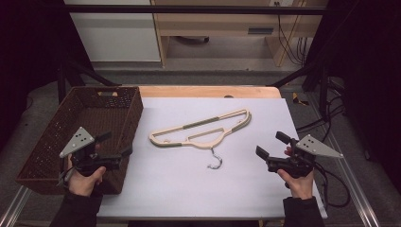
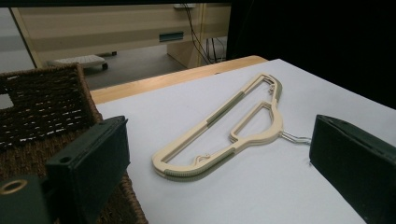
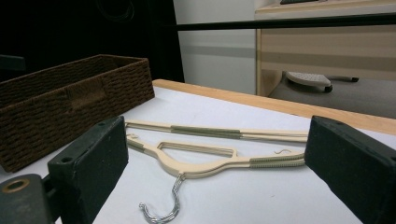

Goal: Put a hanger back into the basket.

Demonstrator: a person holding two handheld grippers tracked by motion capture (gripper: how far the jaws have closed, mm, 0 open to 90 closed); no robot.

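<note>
Cream plastic hanger with grey-green grip strips, lying flat mid-bench, long side slanting toward the far right, metal hook pointing near side.

In the left gripper view, the wicker basket is cut off by the left edge of the frame, and its lower part sits behind the near black jaw. The hanger's metal hook disappears behind the jaw at right. In the right gripper view, the basket runs off the left edge. In the high view, the hook is too small to make out clearly.
</note>
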